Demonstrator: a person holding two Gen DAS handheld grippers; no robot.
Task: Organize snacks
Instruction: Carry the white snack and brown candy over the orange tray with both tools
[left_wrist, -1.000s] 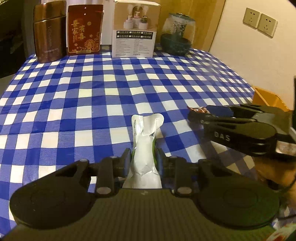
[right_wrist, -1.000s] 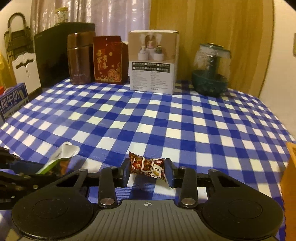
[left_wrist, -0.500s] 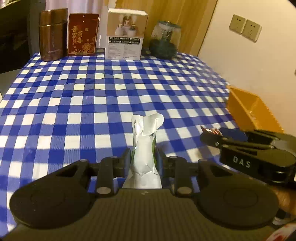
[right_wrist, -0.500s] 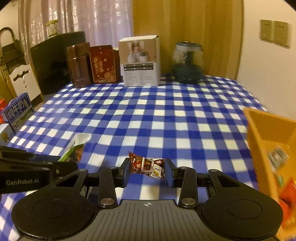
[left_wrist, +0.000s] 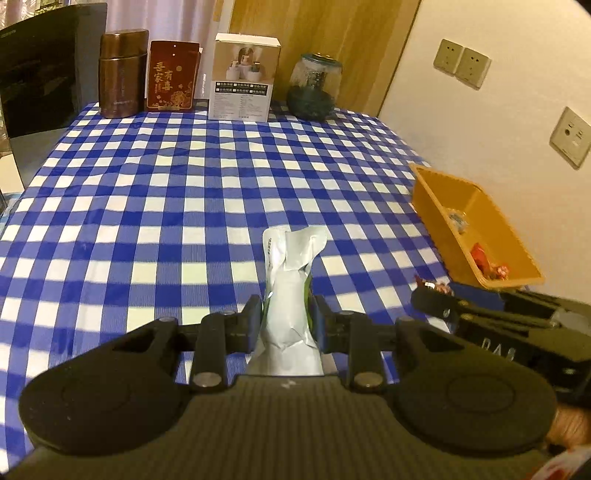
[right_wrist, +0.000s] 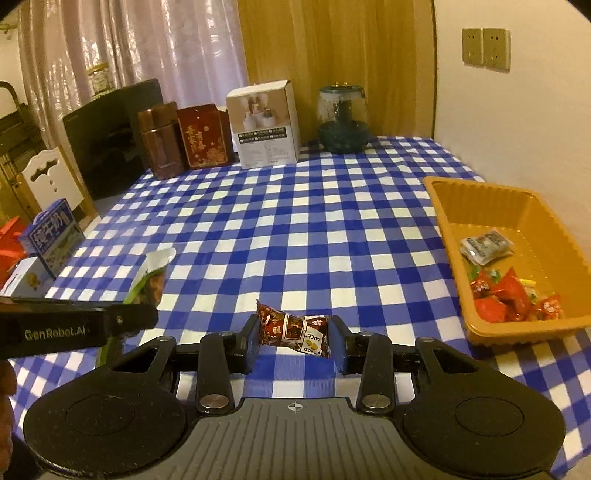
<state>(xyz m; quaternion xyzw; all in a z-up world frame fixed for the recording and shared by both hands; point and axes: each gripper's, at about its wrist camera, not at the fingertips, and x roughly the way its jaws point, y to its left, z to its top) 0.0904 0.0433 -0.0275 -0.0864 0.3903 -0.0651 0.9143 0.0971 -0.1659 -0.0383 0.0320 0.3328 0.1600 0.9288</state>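
Above the checked tablecloth (right_wrist: 332, 229), both grippers carry snacks toward the orange tray (right_wrist: 443, 206): left gripper (left_wrist: 287, 317) clamps a white pouch (left_wrist: 291, 295), right gripper (right_wrist: 293, 339) pinches a brown candy (right_wrist: 293, 330); next, release over the tray

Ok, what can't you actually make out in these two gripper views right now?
- Left wrist view: the white snack pouch has its lower end hidden behind the left hand-held gripper.
- Left wrist view: the orange tray has its near end covered by the right hand-held gripper.
- Right wrist view: the grey packet print is too small to read.
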